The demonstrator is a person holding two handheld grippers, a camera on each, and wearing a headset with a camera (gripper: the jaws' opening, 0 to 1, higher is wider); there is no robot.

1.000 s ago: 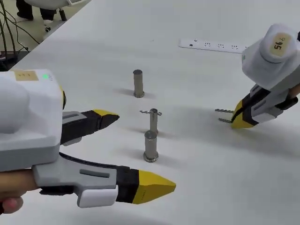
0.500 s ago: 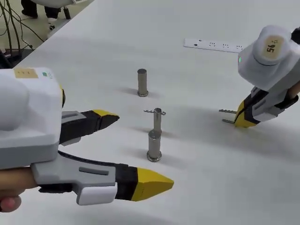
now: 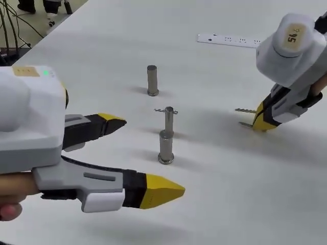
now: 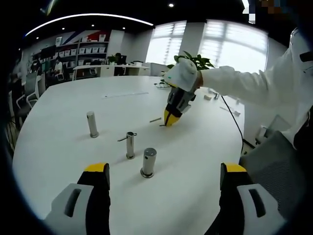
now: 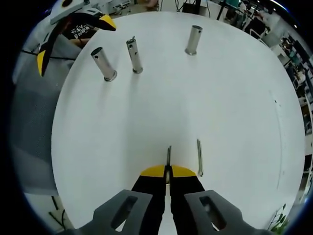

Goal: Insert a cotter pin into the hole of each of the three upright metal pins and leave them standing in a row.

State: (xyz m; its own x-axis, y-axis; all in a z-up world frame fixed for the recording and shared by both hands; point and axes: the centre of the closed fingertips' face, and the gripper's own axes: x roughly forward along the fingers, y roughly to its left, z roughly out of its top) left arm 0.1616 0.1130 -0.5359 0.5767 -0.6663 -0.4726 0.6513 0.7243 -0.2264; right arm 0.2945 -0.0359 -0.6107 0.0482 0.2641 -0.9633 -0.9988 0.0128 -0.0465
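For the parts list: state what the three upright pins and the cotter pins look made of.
The upright pins look like bare steel: grey, smooth, with soft bright highlights. The cotter pins seem thin silvery metal wire; finish too small to judge.

Smooth grey metal pins on a matt white bench. The right gripper is matt plastic, its cotter pin bare wire.
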